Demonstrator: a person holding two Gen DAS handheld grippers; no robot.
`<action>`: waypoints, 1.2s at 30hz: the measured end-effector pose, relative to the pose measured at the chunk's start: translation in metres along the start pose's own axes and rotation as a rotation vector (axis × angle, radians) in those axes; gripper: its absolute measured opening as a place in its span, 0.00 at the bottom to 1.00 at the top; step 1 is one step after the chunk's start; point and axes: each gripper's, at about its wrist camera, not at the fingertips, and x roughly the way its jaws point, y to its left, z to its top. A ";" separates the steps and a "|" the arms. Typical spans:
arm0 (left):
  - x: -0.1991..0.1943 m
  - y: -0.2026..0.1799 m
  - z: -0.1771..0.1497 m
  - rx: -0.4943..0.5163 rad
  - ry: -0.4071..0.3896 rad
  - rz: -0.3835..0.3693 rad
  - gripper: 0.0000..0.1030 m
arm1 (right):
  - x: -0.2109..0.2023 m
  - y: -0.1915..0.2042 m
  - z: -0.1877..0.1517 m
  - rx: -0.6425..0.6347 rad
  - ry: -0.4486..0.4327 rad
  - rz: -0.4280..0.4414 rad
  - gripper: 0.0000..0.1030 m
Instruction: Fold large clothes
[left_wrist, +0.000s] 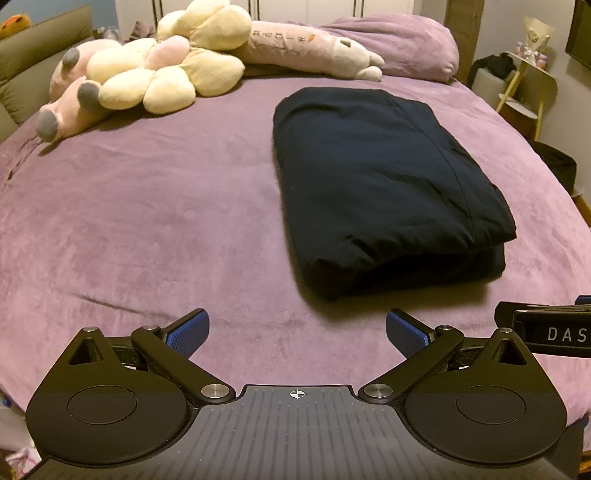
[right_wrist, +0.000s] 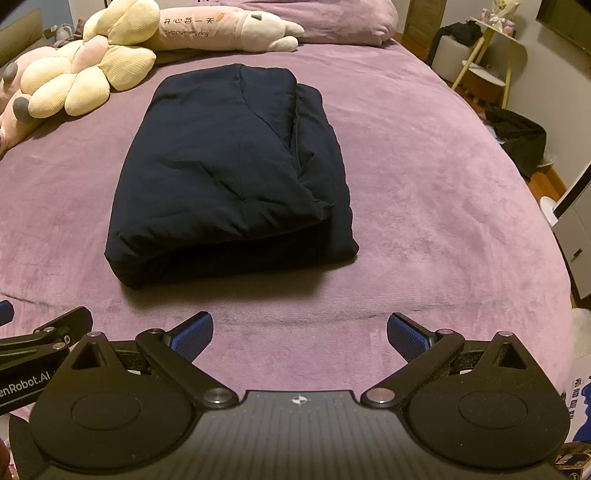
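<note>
fingers (right_wrist: 408, 338) spread, garment (right_wrist: 229, 177) underside hidden

The bed (left_wrist: 147, 206) wears a plain mauve-purple plush cover, and on it the folded garment (left_wrist: 384, 184) is a solid navy so dark it reads almost black in its creases, with no print. Behind the garment, the flower cushion (left_wrist: 162, 74) has pale butter-yellow ribbed petals around a soft pink centre. Beside that cushion lies a pink plush toy (left_wrist: 66, 110) with grey tips. The long bolster (right_wrist: 221, 31) behind the garment is dusty pink with dark lettering and a cream end. Both the left gripper (left_wrist: 297, 334) and the right gripper (right_wrist: 300, 336) are matte black, their fingers (right_wrist: 194, 334) faced with textured royal-blue pads.
</note>
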 end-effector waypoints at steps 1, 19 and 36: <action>0.000 0.000 0.000 0.002 -0.001 -0.001 1.00 | 0.000 0.000 0.000 0.000 0.000 -0.001 0.98; -0.002 -0.002 0.000 0.008 -0.001 -0.002 1.00 | -0.003 -0.003 0.000 0.010 -0.004 0.001 0.98; -0.003 -0.004 -0.001 0.015 0.000 -0.002 1.00 | -0.004 -0.002 -0.002 0.017 -0.009 0.002 0.98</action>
